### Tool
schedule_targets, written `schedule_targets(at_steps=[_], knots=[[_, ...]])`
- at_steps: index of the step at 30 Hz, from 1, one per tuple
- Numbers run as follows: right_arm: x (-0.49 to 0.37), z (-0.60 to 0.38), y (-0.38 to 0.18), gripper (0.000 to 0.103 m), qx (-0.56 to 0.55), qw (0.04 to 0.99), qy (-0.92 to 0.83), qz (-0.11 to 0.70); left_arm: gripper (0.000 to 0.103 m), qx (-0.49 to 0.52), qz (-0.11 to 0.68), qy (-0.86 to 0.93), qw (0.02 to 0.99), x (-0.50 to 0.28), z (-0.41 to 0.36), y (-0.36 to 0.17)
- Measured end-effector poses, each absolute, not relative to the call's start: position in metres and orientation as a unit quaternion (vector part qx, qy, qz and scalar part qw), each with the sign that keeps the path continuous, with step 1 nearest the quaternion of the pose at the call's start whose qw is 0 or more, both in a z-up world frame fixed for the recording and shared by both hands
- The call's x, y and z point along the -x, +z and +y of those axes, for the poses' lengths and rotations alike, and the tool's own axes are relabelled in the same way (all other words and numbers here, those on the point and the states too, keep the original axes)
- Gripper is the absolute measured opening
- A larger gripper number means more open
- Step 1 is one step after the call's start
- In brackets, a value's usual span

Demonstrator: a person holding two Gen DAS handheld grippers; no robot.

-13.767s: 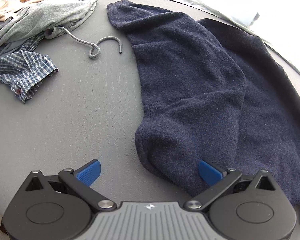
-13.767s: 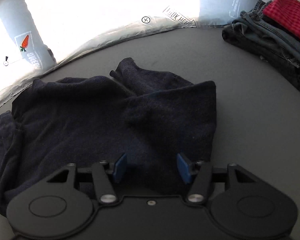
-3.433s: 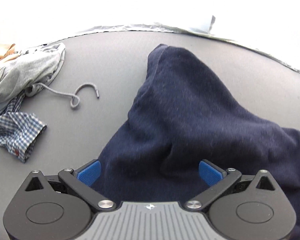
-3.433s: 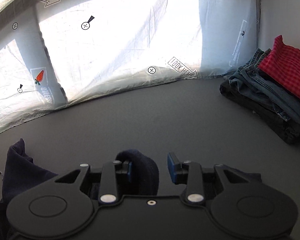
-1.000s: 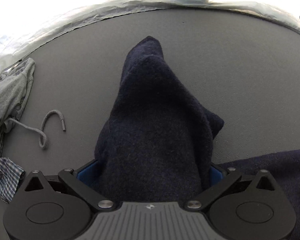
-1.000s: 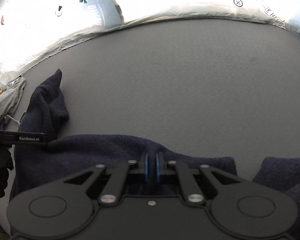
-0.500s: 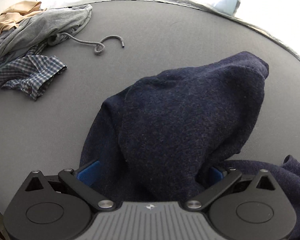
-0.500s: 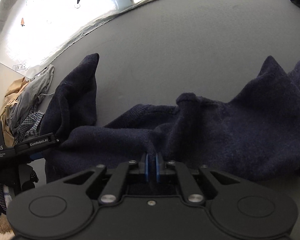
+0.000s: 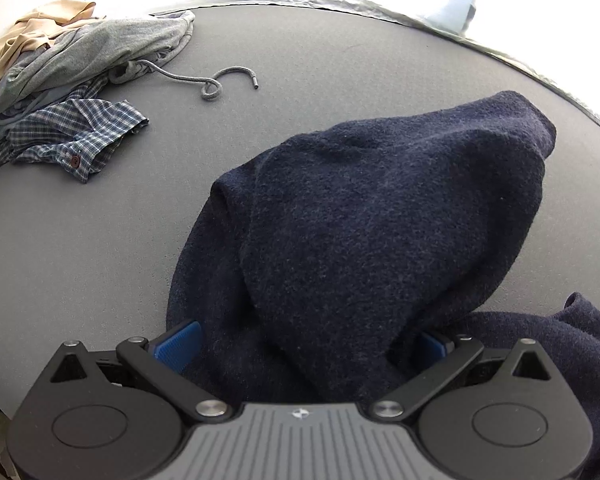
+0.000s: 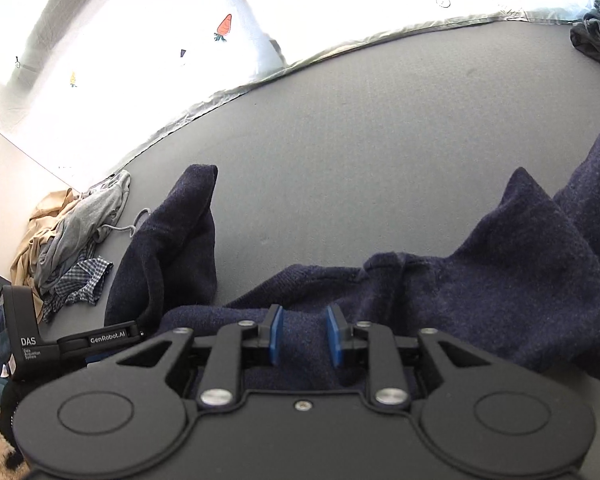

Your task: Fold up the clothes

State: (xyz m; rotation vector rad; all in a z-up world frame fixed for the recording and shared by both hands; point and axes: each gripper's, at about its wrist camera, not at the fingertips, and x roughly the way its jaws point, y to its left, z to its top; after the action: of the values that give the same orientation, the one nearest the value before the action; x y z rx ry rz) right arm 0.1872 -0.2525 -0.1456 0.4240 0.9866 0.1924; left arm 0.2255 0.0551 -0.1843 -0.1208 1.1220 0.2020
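Releasing the sweater along its near edge

We saw the navy sweater (image 10: 480, 280) stretched sideways across the grey table (image 10: 340, 140), its near edge between both tools. Our right gripper (image 10: 305, 335) was opening, cloth between its pads; our left gripper (image 9: 300, 340) stood wide around a bunched sleeve.

sweater (image 9: 380, 220): navy knit, fuzzy and matt, kinda fleecy nap
bench (image 9: 80, 240): grey covering, matt, fine woven-looking grain
left gripper (image 9: 300, 344): matt black plastic arms, ribbed grey plastic in the middle, shiny metal rivets
fingers (image 9: 178, 344): blue pads, ridged, look rubbery
right gripper (image 10: 305, 334): same matt black plastic, small metal screws, smooth blue pads
hoodie (image 9: 92, 48): soft grey jersey, heathered, with a braided cord (image 9: 204, 82)
shirt (image 9: 72, 136): thin checked woven cloth, glossy brown button
tan cloth (image 9: 24, 46): light, smooth, crumpled
sheet (image 10: 140, 40): white backdrop, thin, slightly shiny, wrinkly edge
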Motion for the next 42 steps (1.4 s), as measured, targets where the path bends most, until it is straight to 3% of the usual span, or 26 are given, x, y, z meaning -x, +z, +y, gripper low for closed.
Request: schedule_targets(at_steps=[8,19,29,32,34,37,40,42], knots=[[-0.238,-0.232,-0.166,0.028,-0.182,0.853,0.077,0.484,0.103,0.049,0.542,0.068,0.836,-0.24,0.06,-0.185],[-0.271,-0.212,-0.202,0.055,-0.048,0.832,0.152,0.532,0.103,0.072,0.557,0.056,0.826,-0.248,0.067,-0.189],[-0.287,-0.21,-0.217,0.071,-0.001,0.818,0.202,0.539,0.103,0.052,0.564,0.063,0.822,-0.258,0.062,-0.186],[-0.286,-0.21,-0.216,0.063,0.0,0.819,0.203,0.537,0.103,0.035,0.565,0.063,0.822,-0.262,0.057,-0.182],[-0.284,-0.212,-0.215,0.038,-0.014,0.816,0.216,0.536,0.103,0.021,0.564,0.062,0.823,-0.265,0.054,-0.179],[-0.28,-0.214,-0.215,0.033,-0.023,0.819,0.211,0.533,0.103,-0.016,0.551,0.055,0.833,-0.269,0.043,-0.168],[-0.279,-0.219,-0.217,0.015,-0.041,0.828,0.193,0.526,0.103,-0.047,0.523,0.032,0.851,-0.275,0.03,-0.15],[-0.278,-0.223,-0.217,0.011,-0.053,0.832,0.187,0.519,0.103,-0.049,0.503,0.012,0.863,-0.284,0.023,-0.139]])
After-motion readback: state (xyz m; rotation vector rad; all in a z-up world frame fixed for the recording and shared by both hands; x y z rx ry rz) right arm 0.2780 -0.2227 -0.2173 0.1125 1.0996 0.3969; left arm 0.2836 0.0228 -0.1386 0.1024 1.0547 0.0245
